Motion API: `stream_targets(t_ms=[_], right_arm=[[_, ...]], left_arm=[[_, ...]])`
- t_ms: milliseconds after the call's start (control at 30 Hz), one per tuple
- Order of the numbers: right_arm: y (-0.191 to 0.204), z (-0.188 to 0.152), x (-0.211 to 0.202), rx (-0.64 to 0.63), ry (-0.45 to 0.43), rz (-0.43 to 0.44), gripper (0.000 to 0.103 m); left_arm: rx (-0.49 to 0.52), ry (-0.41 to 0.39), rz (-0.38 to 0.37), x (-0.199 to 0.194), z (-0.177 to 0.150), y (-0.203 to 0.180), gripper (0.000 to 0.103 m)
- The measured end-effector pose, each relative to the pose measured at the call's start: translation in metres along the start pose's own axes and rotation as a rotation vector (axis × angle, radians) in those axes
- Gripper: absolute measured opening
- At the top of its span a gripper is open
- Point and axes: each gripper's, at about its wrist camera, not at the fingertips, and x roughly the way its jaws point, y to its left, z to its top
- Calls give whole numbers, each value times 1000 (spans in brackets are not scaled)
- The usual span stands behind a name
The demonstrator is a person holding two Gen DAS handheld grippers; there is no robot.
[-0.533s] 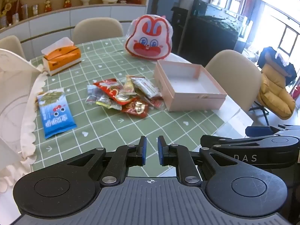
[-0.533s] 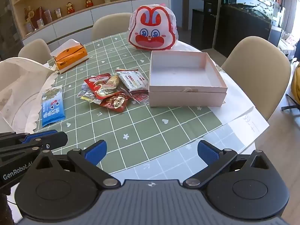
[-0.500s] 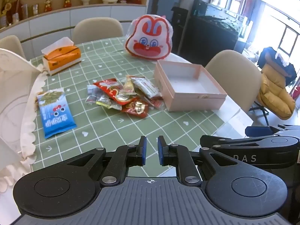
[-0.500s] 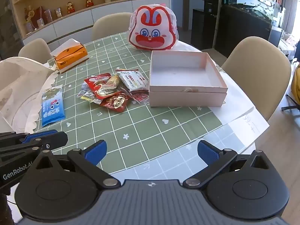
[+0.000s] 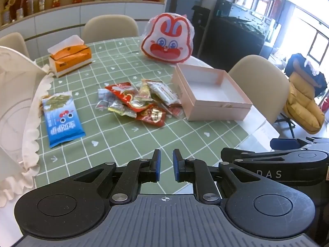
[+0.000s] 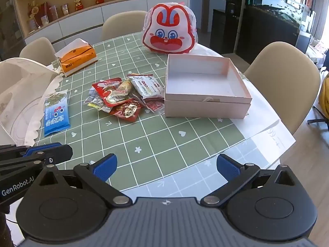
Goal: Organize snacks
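A pile of small snack packets lies in the middle of the green checked tablecloth. Right beside the pile stands a pink box, open at the top with nothing inside. A blue snack packet lies apart on the left. At the near table edge my left gripper is shut with nothing between its blue pads. Beside it my right gripper hangs wide open, holding nothing. Both are well short of the snacks.
A red and white rabbit-face bag stands behind the box. An orange tissue box sits at the far left. A white lace-edged cover rises at the left edge. Beige chairs ring the table.
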Motion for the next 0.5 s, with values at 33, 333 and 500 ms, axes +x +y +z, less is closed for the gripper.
stream_targets(t_ms=[33, 333, 500], right_arm=[[0, 0, -1, 2, -1, -1, 103], [-3, -1, -4, 9, -5, -4, 103], [-3, -1, -4, 8, -7, -3, 103]], left_arm=[[0, 1, -2, 0, 0, 0, 17], [1, 2, -2, 1, -2, 0, 17], [0, 3, -6, 3, -4, 0, 17]])
